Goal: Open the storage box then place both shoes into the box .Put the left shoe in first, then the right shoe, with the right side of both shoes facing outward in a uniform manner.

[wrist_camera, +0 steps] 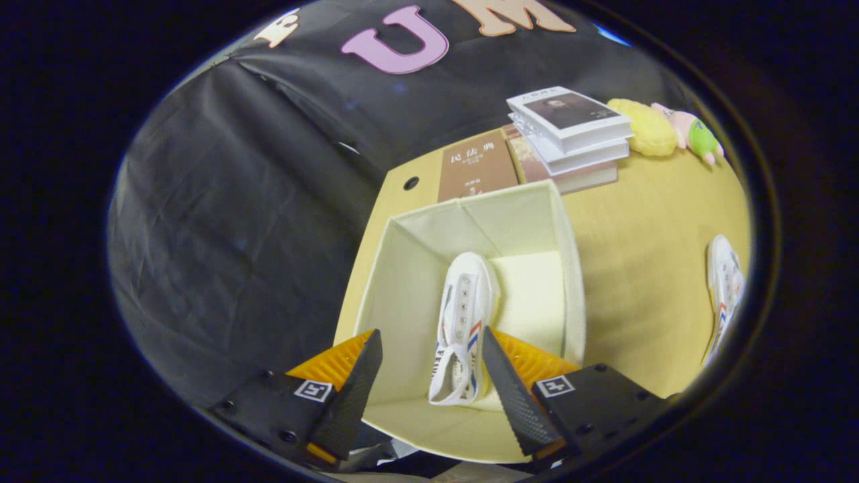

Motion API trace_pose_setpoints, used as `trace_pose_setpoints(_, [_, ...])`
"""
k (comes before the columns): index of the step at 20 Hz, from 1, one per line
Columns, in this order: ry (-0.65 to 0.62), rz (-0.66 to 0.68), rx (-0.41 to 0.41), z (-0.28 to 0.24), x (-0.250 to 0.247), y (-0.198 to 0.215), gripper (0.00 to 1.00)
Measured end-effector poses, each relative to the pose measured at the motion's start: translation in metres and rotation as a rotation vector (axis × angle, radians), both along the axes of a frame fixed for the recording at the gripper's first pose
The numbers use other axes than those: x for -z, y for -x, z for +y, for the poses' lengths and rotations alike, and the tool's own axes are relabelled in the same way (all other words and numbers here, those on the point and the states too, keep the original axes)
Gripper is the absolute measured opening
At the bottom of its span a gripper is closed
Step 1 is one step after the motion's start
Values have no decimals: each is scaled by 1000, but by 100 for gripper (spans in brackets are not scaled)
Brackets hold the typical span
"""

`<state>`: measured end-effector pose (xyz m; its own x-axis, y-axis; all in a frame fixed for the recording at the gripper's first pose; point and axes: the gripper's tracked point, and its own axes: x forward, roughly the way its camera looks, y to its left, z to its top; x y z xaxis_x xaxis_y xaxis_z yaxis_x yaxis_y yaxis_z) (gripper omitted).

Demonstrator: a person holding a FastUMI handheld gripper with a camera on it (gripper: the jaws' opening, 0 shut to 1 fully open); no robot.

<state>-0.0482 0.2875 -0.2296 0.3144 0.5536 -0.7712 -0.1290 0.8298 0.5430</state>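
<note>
My gripper (429, 376) above the open storage box (570, 268), fingers apart.

My fingers stood spread and empty, with one white shoe (463, 329) between them, lying on its side on the box floor, its red and blue stripes facing up. The second shoe (725, 288) lay on the yellow table (644, 255), well off to my right. Beyond the box sat a brown book (476, 168), a stack of books (570, 134) and a plush toy (671, 131).
</note>
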Motion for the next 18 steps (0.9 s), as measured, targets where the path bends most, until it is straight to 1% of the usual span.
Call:
trace_pose_setpoints(4, [9,-135,25,-51,-37,-15,98])
trace_pose_setpoints(5, [24,-160,36,-68,-38,-25,98])
trace_pose_setpoints(8, [95,-202,99,-132,-44,-31,98])
trace_pose_setpoints(11, [169,-204,155,-193,-29,-34,98])
trace_pose_setpoints(12, [209,-214,173,-220,-25,-36,100])
trace_pose_setpoints(15, [283,-237,194,-276,-15,-35,100])
trace_pose_setpoints(18, [333,-243,194,-318,-2,-33,100])
